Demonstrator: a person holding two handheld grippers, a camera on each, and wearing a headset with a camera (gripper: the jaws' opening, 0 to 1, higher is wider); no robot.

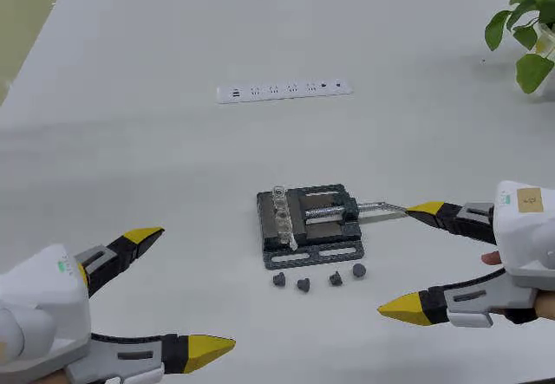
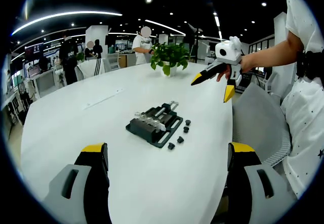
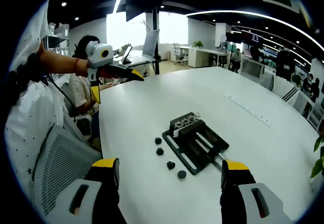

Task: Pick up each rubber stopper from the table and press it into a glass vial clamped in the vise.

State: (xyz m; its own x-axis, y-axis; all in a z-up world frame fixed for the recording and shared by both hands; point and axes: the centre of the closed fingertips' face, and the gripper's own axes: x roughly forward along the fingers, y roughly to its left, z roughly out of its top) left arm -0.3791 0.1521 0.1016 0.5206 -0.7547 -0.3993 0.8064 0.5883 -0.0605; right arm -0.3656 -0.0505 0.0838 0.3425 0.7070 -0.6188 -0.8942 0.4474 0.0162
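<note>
Upright vials (image 1: 283, 215) in vise (image 1: 323, 231); four stoppers (image 1: 336, 278) on table (image 1: 173, 159) alongside.

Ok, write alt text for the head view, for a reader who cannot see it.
A dark vise clamping a row of glass vials sits on a white table, with four dark rubber stoppers loose in front of it. The left gripper and right gripper, both open and yellow-tipped, enter from the lower corners; a white power strip lies beyond.
</note>
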